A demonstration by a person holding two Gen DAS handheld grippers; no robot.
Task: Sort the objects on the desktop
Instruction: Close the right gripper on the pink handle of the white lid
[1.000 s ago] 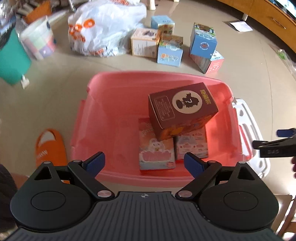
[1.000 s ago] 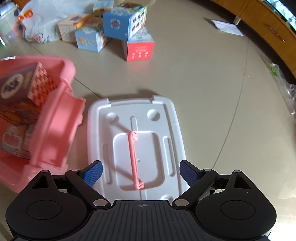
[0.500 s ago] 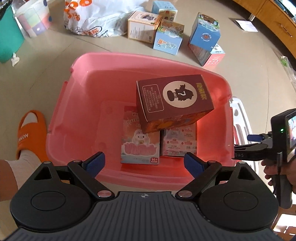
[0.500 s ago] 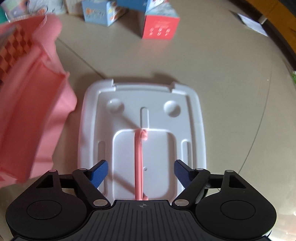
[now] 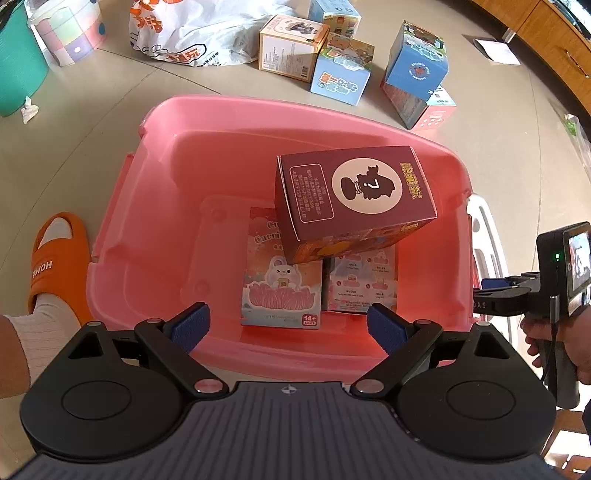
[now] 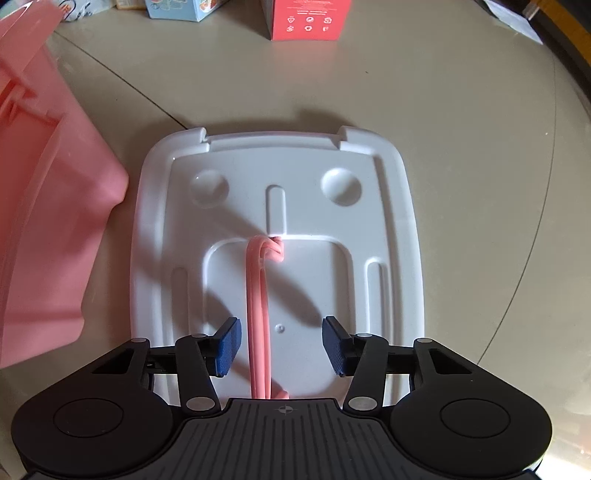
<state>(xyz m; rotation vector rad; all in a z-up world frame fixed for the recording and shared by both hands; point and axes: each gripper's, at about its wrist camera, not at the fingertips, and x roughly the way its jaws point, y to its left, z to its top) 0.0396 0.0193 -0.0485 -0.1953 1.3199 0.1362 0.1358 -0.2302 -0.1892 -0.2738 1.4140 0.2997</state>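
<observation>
A pink bin [image 5: 155,206] sits on the floor and holds a maroon box [image 5: 351,199] lying tilted on two flat pastel boxes [image 5: 280,288]. My left gripper [image 5: 288,326] is open and empty above the bin's near rim. A white lid [image 6: 280,229] with a pink handle [image 6: 260,310] lies flat right of the bin [image 6: 44,206]. My right gripper [image 6: 282,345] is open just above the lid, its pads on either side of the pink handle without touching it. The right gripper also shows in the left wrist view [image 5: 495,291].
Several toy boxes [image 5: 340,74] and a white plastic bag [image 5: 192,33] lie on the floor beyond the bin. An orange slipper on a foot [image 5: 55,258] is left of the bin. A teal tub [image 5: 14,62] stands far left. A red box [image 6: 306,18] lies beyond the lid.
My right gripper has come down and forward over the lid and its fingers have narrowed around the pink handle. My left gripper has moved closer over the bin.
</observation>
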